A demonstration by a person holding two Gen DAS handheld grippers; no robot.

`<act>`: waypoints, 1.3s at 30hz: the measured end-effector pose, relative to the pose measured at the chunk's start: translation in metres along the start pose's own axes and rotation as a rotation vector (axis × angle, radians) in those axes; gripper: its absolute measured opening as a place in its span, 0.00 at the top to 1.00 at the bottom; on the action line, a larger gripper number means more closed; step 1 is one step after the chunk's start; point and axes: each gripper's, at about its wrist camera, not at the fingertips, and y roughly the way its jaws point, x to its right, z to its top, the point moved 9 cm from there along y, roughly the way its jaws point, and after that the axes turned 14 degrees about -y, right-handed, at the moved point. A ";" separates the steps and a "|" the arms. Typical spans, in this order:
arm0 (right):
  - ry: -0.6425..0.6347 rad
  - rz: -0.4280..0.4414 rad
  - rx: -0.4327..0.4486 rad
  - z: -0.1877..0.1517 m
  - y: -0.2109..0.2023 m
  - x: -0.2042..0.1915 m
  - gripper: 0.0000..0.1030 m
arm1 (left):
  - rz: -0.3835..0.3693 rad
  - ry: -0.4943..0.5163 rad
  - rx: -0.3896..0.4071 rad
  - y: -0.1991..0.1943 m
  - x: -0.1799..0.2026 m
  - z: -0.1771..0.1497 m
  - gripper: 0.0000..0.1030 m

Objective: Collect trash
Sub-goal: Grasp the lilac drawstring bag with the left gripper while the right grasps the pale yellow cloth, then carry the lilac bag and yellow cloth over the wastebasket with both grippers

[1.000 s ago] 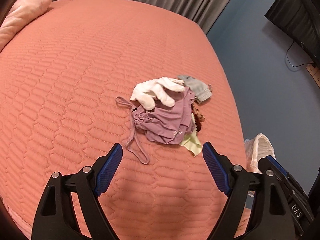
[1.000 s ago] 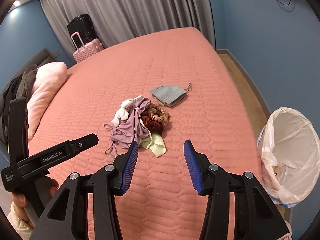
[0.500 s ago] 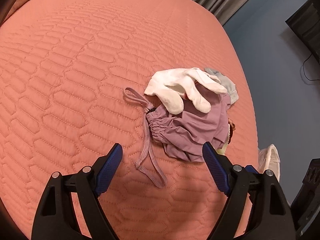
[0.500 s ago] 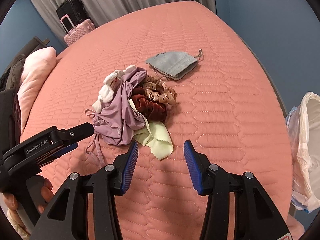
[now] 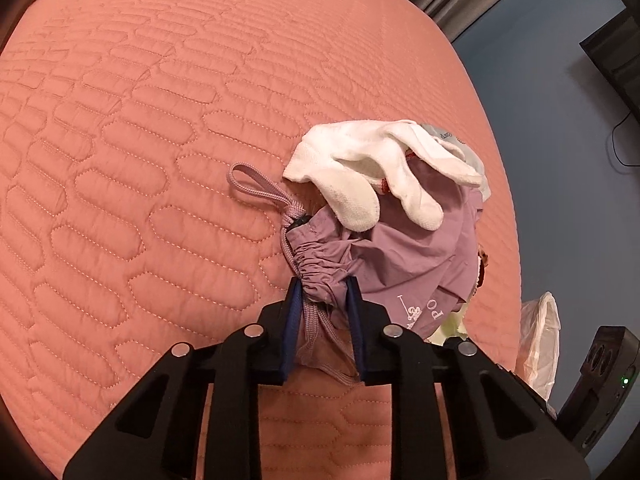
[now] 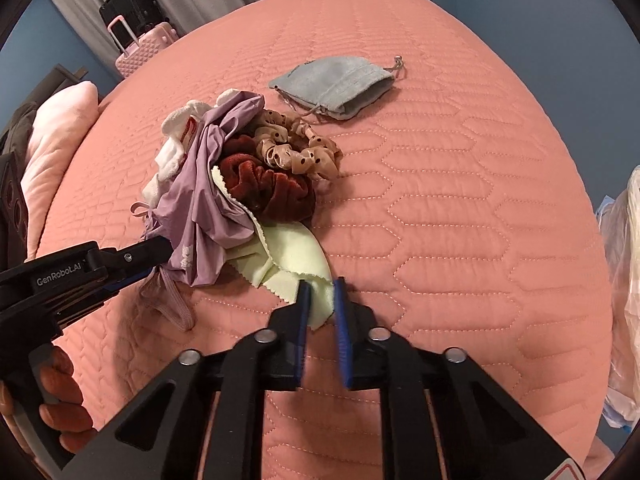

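A pile lies on the pink quilted bed (image 6: 460,184). My left gripper (image 5: 323,286) is shut on the gathered neck of a purple drawstring bag (image 5: 404,256), which also shows in the right wrist view (image 6: 200,216). A white glove (image 5: 372,168) lies on top of the bag. My right gripper (image 6: 320,286) is shut on the edge of a pale green cloth (image 6: 292,256). A dark red scrunchie (image 6: 264,188) and a beige dotted scrunchie (image 6: 296,148) sit behind the cloth. A grey pouch (image 6: 336,84) lies further back, apart from the pile.
A white bin bag (image 6: 624,292) stands off the right edge of the bed and shows in the left wrist view (image 5: 540,340). A pink pillow (image 6: 52,136) lies at the left. A pink suitcase (image 6: 140,48) and curtains stand beyond the bed.
Both grippers moved forward to the pile and closed from wide open: the left on the purple bag's neck, the right on the green cloth's edge.
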 end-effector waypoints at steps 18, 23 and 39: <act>-0.011 0.016 0.286 0.032 -0.141 -0.005 0.98 | -0.096 0.147 0.166 -0.110 0.067 -0.013 0.87; -0.008 0.000 0.388 0.046 -0.202 0.009 0.98 | -0.146 0.225 0.222 -0.152 0.100 -0.022 0.87; 0.053 -0.117 0.646 0.044 -0.379 0.085 0.98 | -0.283 0.468 0.301 -0.212 0.227 -0.087 0.87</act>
